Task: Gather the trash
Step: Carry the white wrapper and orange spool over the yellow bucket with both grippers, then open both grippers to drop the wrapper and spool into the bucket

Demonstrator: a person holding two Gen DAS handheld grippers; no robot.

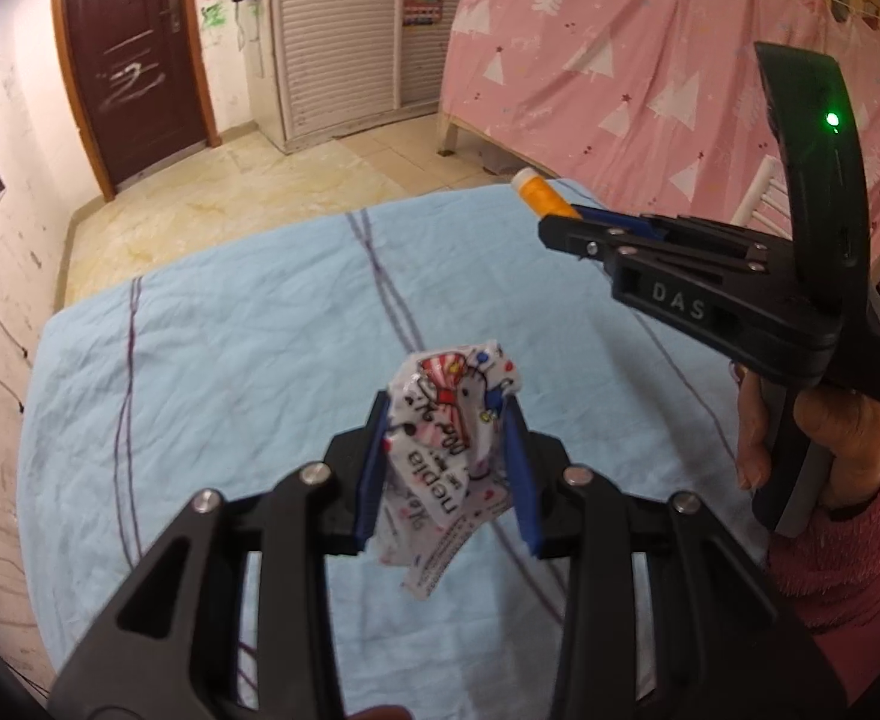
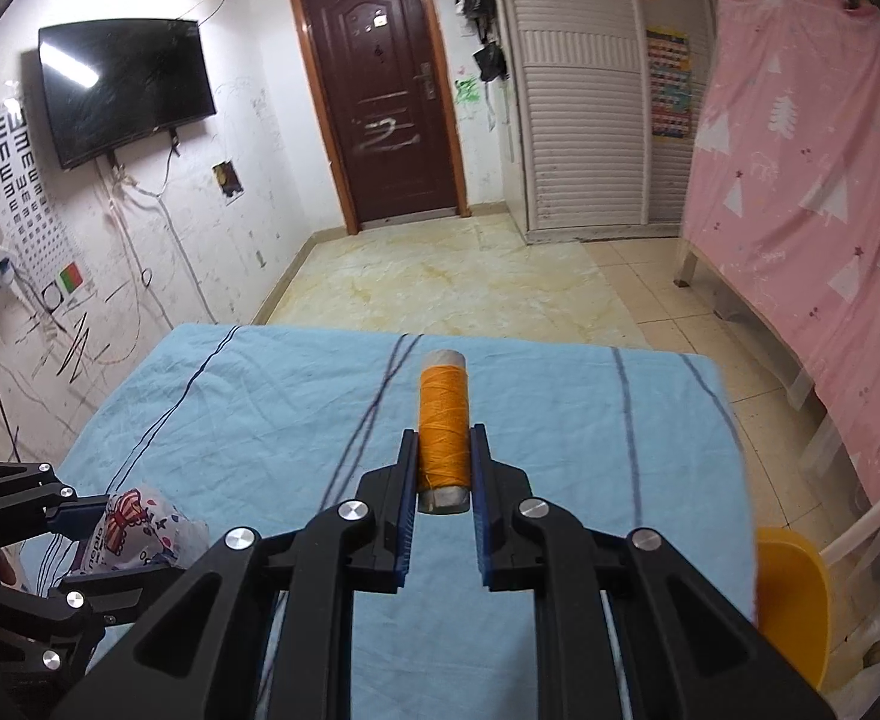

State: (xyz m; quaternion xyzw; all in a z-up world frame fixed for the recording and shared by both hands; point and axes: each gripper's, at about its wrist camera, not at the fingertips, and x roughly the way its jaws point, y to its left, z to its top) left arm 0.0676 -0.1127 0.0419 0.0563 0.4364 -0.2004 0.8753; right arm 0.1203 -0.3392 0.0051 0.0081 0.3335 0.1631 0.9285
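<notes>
Two grips, both full.
Your left gripper (image 1: pixel 449 450) pinches the crumpled wrapper (image 1: pixel 452 468); your right gripper (image 2: pixel 443 468) clamps the orange thread spool (image 2: pixel 442 420); the yellow bin (image 2: pixel 791 600) is cut off, contents unseen.

Black gripper (image 1: pixel 560 222) frame (silver screws), blue fingers (image 1: pixel 524 480), fuzzy pink sleeve (image 1: pixel 848 546)

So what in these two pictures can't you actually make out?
- Crumpled printed plastic wrapper, left wrist view: its lettering is creased and partly behind the left gripper pads.
- Yellow plastic bin, right wrist view: cut off by the blue cloth's edge, so its inside is hidden.
- Orange thread spool, right wrist view: sides covered by the right gripper.
</notes>
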